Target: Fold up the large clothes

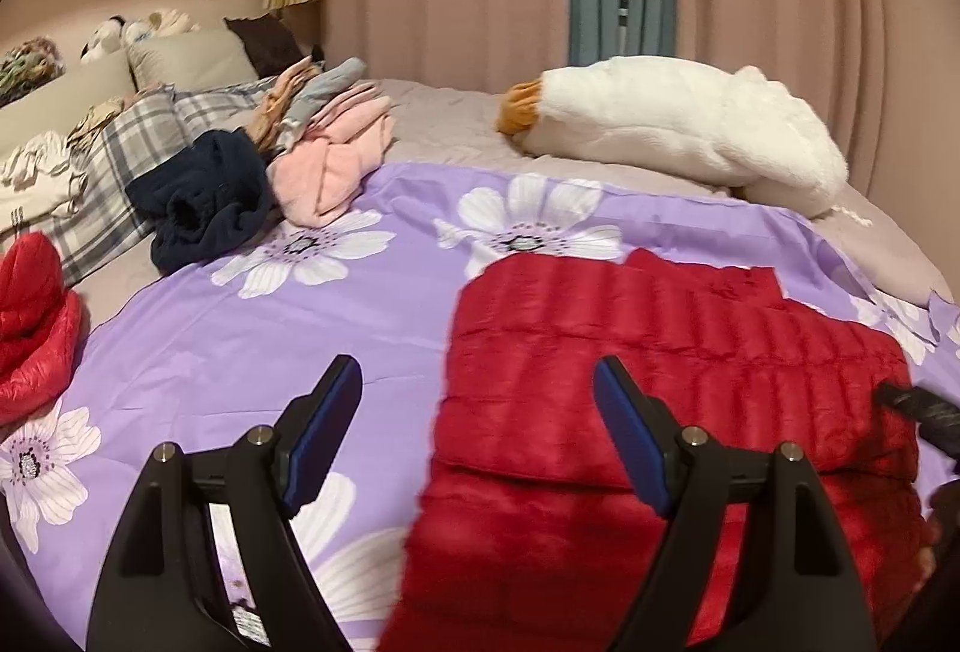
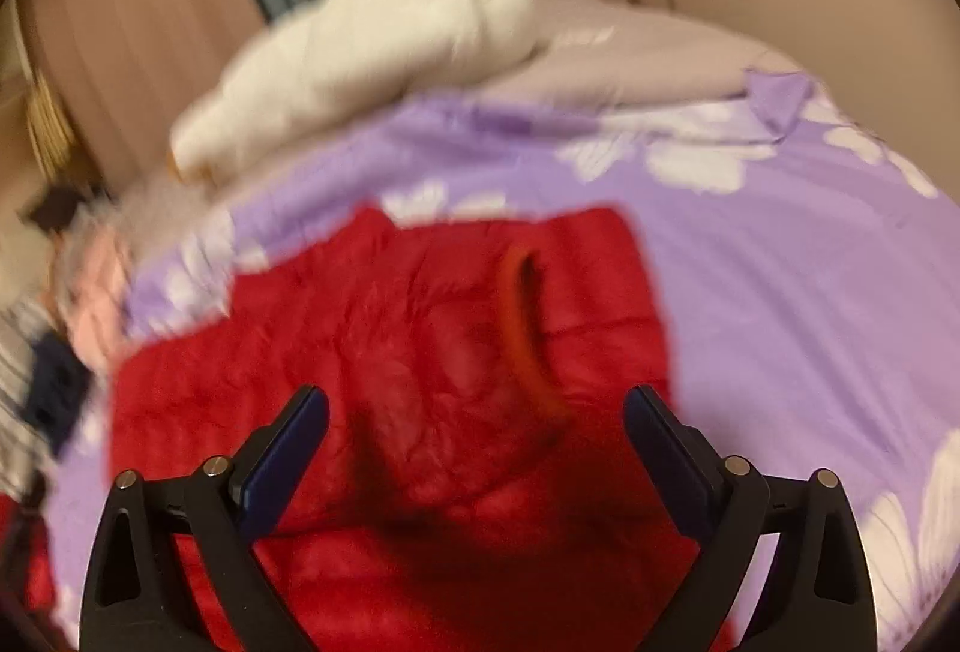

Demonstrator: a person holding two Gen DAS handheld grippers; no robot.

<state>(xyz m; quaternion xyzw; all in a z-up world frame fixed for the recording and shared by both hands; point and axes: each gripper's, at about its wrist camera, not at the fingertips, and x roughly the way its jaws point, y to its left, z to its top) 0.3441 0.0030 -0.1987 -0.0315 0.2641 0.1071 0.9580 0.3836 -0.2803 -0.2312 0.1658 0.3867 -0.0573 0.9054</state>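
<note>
Grippers, left (image 1: pixel 477 400) and right (image 2: pixel 477 430), gape above red jacket (image 1: pixel 678 370); purple sheet (image 1: pixel 252 340) bare leftward.

The left gripper (image 1: pixel 477 400) hangs with jaws wide apart above a purple sheet (image 1: pixel 240 340). A red jacket (image 1: pixel 690 352) lies flat at 3 o'clock, under the right finger. A clothes pile (image 1: pixel 288 154) sits at 10 o'clock, a white plush goose (image 1: pixel 690 124) at 1 o'clock, and another red garment (image 1: pixel 30 316) at 9 o'clock.

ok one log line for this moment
left hand-held gripper open | right hand-held gripper open | red quilted puffer jacket flat, unheld
</note>
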